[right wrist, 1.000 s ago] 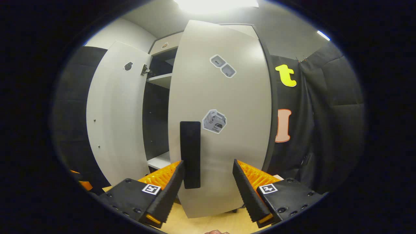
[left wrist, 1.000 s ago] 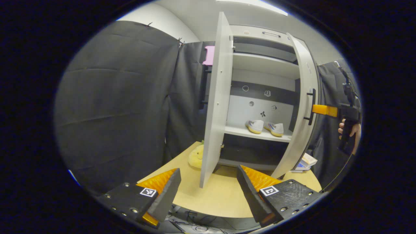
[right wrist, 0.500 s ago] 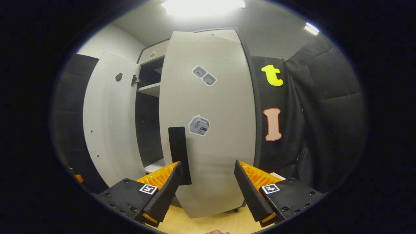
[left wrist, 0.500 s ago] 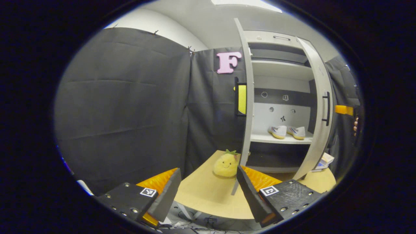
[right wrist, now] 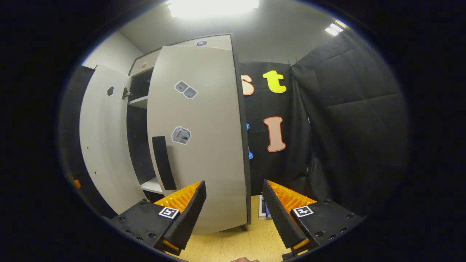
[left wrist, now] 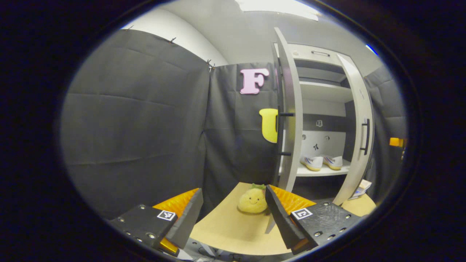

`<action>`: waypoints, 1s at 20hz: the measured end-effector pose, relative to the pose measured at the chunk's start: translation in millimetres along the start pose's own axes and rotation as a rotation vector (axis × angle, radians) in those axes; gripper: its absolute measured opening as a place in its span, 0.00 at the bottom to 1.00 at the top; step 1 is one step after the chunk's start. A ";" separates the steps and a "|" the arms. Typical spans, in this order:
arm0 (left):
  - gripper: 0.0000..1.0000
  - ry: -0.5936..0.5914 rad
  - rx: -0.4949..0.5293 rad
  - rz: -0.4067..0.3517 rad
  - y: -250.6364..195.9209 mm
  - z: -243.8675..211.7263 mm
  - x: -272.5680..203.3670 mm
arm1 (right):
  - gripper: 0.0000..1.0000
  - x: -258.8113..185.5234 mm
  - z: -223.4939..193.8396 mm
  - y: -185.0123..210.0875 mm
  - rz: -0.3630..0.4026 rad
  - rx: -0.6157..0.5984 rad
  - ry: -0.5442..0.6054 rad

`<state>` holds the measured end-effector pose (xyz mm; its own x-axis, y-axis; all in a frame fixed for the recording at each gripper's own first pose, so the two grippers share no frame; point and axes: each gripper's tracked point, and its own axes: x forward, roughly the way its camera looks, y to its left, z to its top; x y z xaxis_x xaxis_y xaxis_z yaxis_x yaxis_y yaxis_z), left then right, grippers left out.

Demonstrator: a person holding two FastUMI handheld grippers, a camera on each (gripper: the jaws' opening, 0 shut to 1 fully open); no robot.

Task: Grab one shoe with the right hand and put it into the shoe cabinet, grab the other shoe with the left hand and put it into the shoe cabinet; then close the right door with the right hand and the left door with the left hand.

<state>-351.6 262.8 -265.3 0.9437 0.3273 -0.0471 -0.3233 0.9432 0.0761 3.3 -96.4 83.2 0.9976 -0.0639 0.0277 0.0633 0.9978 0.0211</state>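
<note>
In the left gripper view, the left tongs point(left wrist: 233, 213) are open and hold nothing, above the desk point(left wrist: 225, 233). The left door point(left wrist: 289, 120) stands edge-on beyond them. Two shoes point(left wrist: 322, 162) lie side by side on a shelf of the shoe cabinet point(left wrist: 320, 94).

In the right gripper view, the right tongs point(right wrist: 235, 213) are open and empty. The right door point(right wrist: 204, 145) stands upright just beyond them, with its black handle point(right wrist: 163, 163) vertical, up and left of the left finger.

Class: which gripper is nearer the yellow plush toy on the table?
Left. The left gripper hovers just before the plush toy; the right gripper is far off, beyond the cabinet's right door.
</note>
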 end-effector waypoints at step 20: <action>0.98 -0.064 -0.163 -0.376 -44.2 87.2 150.2 | 0.98 -66.2 -51.1 -81.1 -0.240 0.004 0.097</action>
<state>-189.5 265.4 -188.9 0.9990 -0.0407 0.0206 0.0424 0.9947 -0.0936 -66.3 -172.1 28.6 0.9520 -0.2969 -0.0746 0.2990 0.9541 0.0192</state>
